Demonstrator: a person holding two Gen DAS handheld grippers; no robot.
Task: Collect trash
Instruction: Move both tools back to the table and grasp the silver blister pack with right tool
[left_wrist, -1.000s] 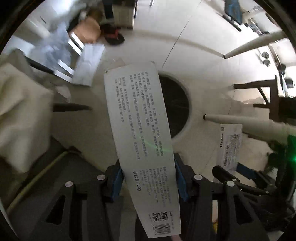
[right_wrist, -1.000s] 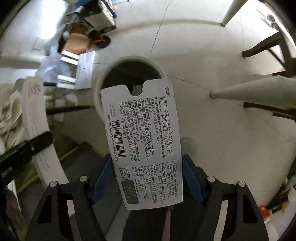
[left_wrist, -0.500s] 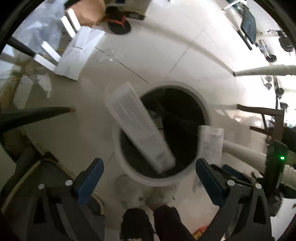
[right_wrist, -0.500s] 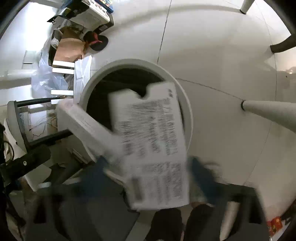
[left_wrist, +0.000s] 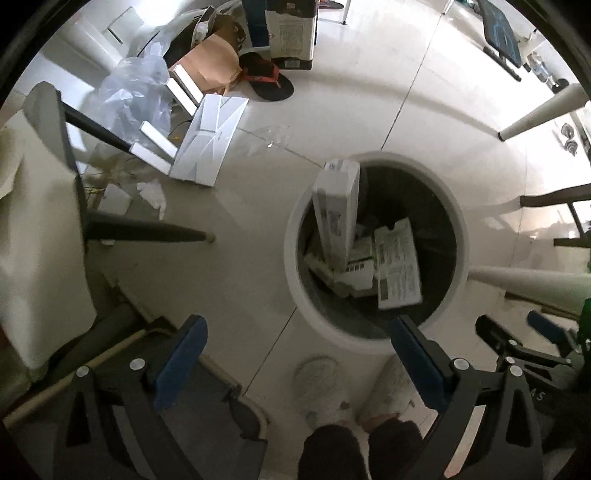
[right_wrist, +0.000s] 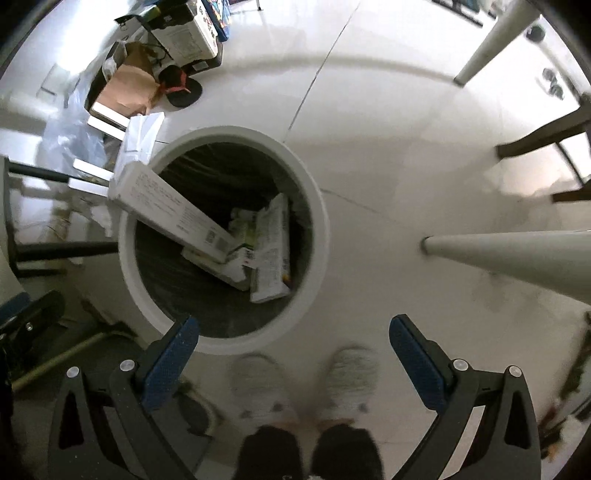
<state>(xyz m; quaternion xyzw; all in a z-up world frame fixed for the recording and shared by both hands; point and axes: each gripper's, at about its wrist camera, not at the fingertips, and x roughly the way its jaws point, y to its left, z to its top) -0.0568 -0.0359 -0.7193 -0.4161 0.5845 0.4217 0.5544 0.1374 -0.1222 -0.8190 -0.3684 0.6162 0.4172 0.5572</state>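
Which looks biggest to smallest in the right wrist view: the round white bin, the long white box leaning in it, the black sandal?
1. Round white bin
2. Long white box
3. Black sandal, though it lies farther from the camera, so it may look smaller.

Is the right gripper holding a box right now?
No, the right gripper has its jaws wide apart with nothing between them, and the flat boxes lie inside the white bin.

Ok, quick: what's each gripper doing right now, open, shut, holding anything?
Left gripper: open, empty; its jaws have just been opening, nothing between them.
Right gripper: open, empty; its jaws have just been opening, nothing between them.
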